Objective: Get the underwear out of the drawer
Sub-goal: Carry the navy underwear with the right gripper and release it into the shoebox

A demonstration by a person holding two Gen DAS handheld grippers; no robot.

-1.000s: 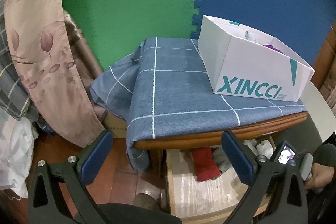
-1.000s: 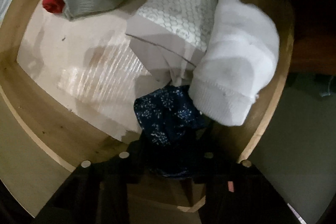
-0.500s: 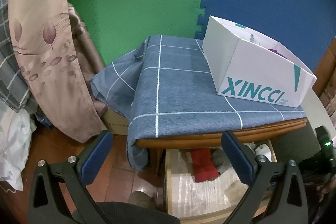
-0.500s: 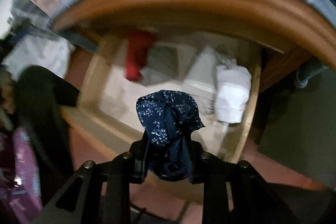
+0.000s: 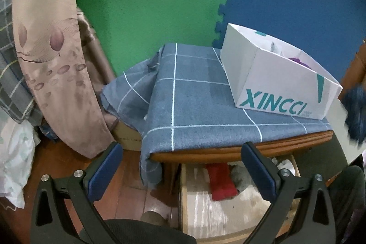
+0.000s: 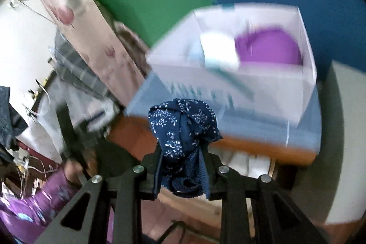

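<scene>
We see a wooden nightstand [image 5: 240, 149] draped in a blue-grey checked cloth [image 5: 194, 102], standing against green and blue foam mats. On the cloth sits an open white box [image 5: 281, 84] with teal lettering; the right wrist view, blurred, shows something purple [image 6: 270, 47] and a white piece [image 6: 219, 49] inside it. Below the tabletop the drawer [image 5: 205, 209] stands pulled out, and in it lie a red rolled item [image 5: 220, 182] and a grey one [image 5: 240, 175] just beside it.

Our right gripper [image 6: 183, 166] has its jaws clamped on the underwear [image 6: 183, 127], a bundle of navy cloth printed all over with small white sprigs. The fabric is bunched and twisted into a rounded knot that bulges above the fingers, with a darker, plainer fold hanging down between them. It is out of the drawer, held in the air in front of the nightstand's edge and below the box. In the left wrist view it appears as a dark blue blur at the far right, beside the box.

Our left gripper [image 5: 183, 173] has its blue-padded jaws wide apart with nothing between them, facing the nightstand and open drawer.
</scene>
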